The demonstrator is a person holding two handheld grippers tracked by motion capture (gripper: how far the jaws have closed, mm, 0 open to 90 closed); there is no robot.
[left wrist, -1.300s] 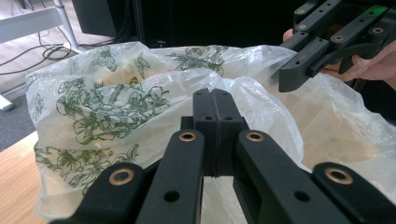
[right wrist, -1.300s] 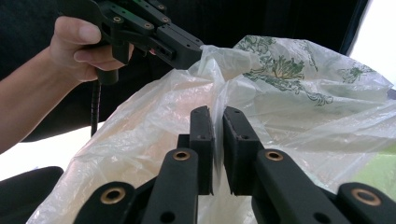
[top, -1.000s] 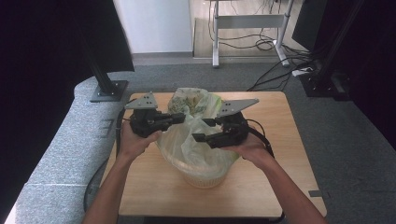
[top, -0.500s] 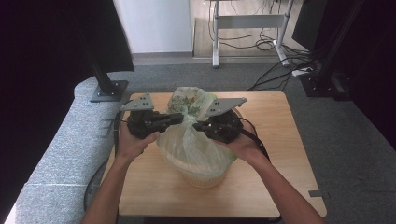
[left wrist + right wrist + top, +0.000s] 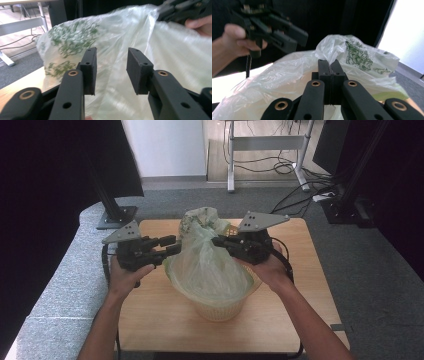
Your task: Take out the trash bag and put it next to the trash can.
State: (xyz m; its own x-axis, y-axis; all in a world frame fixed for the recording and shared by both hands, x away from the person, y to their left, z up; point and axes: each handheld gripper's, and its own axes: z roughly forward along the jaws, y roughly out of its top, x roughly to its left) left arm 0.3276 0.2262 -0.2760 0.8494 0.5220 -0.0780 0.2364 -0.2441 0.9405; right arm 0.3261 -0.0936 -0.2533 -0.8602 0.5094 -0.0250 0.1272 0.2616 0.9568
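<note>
Lining the basket (image 5: 220, 310) at frame centre with the bag (image 5: 207, 265) looks like the step in hand. Right gripper (image 5: 218, 241), right of centre: jaws pressed together, pinching a fold of film near the bag top. Left gripper (image 5: 171, 244), left of centre: jaws parted with the bag just ahead of them, nothing gripped. Judgement: left jaws should close on the opposite edge of the film at matching height, then both spread evenly outward; uneven pull may tear the thin plastic. Table (image 5: 160, 330) underneath.
</note>
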